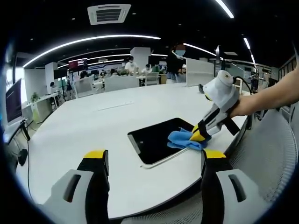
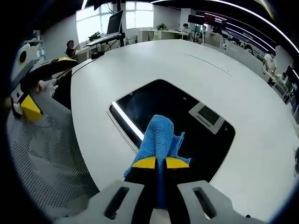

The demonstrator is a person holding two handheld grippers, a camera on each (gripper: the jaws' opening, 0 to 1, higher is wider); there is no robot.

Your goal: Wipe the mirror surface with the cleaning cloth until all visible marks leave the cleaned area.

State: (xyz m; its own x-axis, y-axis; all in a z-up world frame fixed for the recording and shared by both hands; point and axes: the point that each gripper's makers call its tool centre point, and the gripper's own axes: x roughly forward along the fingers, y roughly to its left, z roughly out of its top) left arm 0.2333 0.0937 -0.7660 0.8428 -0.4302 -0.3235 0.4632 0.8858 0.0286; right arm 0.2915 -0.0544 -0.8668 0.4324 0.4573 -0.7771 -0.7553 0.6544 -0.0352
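On the left, the left gripper [image 1: 150, 161] hangs with its yellow-tipped jaws spread apart and holding nothing, well back from the dark rectangular mirror [image 1: 154, 140] that lies flat on the round white table [image 1: 84, 126] near its edge. To the right, the right gripper [image 2: 157, 163] has its jaws pinched tight on the blue cleaning cloth [image 2: 160, 135], which rests on the mirror's near edge. No marks are clear on the glass from here, perhaps only faint haze, so patches may be missed; an unbraced mirror could also slide toward the table edge under a hard stroke.
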